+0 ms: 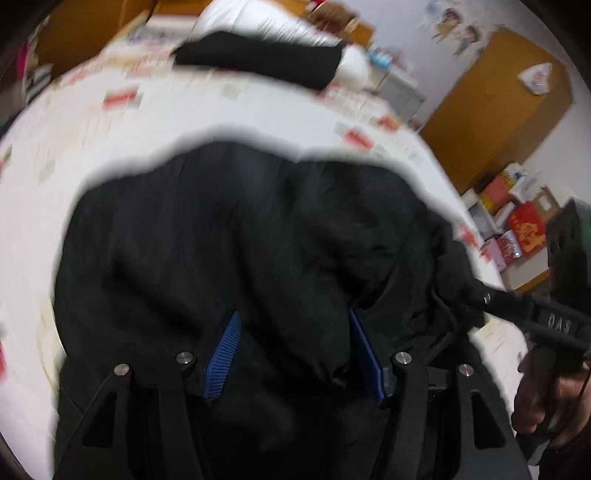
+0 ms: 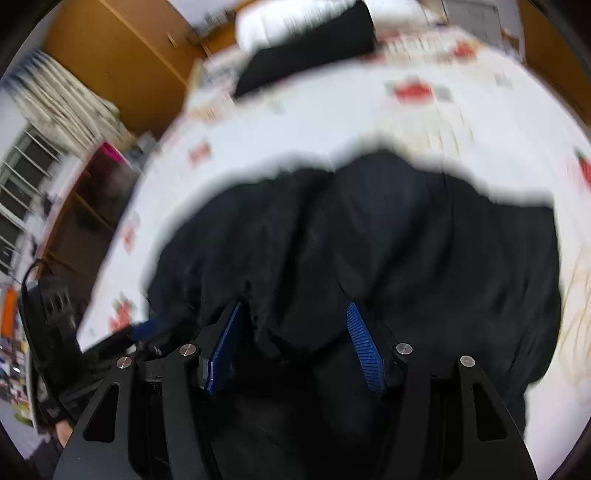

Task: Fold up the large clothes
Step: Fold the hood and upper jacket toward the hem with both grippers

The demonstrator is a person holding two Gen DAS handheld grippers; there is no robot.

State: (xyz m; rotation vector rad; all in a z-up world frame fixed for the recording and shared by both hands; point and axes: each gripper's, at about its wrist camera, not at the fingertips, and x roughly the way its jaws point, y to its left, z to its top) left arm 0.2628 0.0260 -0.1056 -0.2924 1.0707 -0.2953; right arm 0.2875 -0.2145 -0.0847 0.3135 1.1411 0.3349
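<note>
**Two open grippers over a dark garment on the bed**

Left wrist view: the left gripper (image 1: 293,350) stands with its blue ribbed pads (image 1: 224,356) spread wide, a bulge of the large black rumpled fabric garment (image 1: 229,236) between them; whether the pads touch the cloth is unclear in the blur. The garment lies on the white patterned bedsheet (image 1: 92,147). At 12 o'clock a folded black cloth (image 1: 258,59) rests against a white pillow (image 1: 273,26). Only this view shows, at 3 o'clock, the right gripper (image 1: 554,321) reaching in with the person's hand (image 1: 543,398) below it, plus an orange-brown wooden cabinet (image 1: 498,110).

Right wrist view: the right gripper (image 2: 295,347) is likewise spread apart over the garment (image 2: 406,240). Only here, at 9 o'clock, the left gripper (image 2: 144,328) appears beside a barred window (image 2: 18,177).
</note>
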